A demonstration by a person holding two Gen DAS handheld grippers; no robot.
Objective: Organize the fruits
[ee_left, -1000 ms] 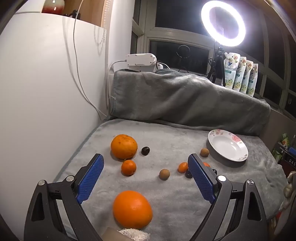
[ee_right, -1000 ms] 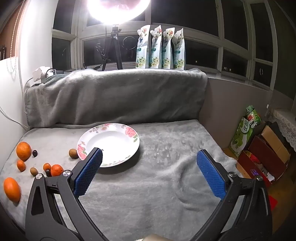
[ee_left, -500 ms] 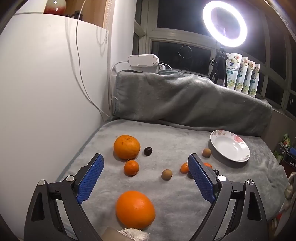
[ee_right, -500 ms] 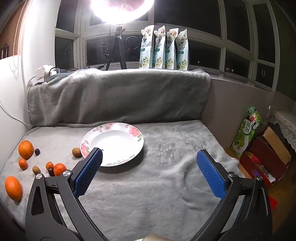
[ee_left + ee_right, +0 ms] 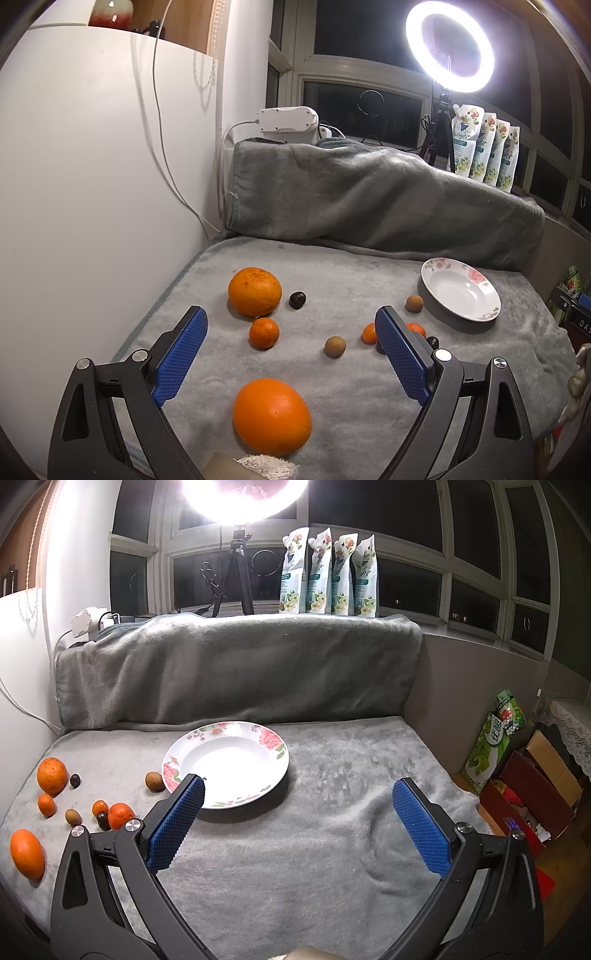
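**Fruit loose, plate bare**

Left of the plate (image 5: 226, 764): oranges (image 5: 271, 415), mandarins (image 5: 263, 332), small brown and dark fruits (image 5: 335, 346), all on the blanket (image 5: 332, 849). Left gripper (image 5: 290, 354) spread wide, empty, above the near orange. Right gripper (image 5: 297, 821) wide, empty, just right of the plate. Risk: round fruit rolling off soft blanket if nudged; small fruit slipping from pads.

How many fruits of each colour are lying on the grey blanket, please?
Orange: 5, the nearest being the largest.
Brown: 2, one mid-blanket.
Dark: 2, one beside the far big orange fruit.
Total: 9, none on the plate.
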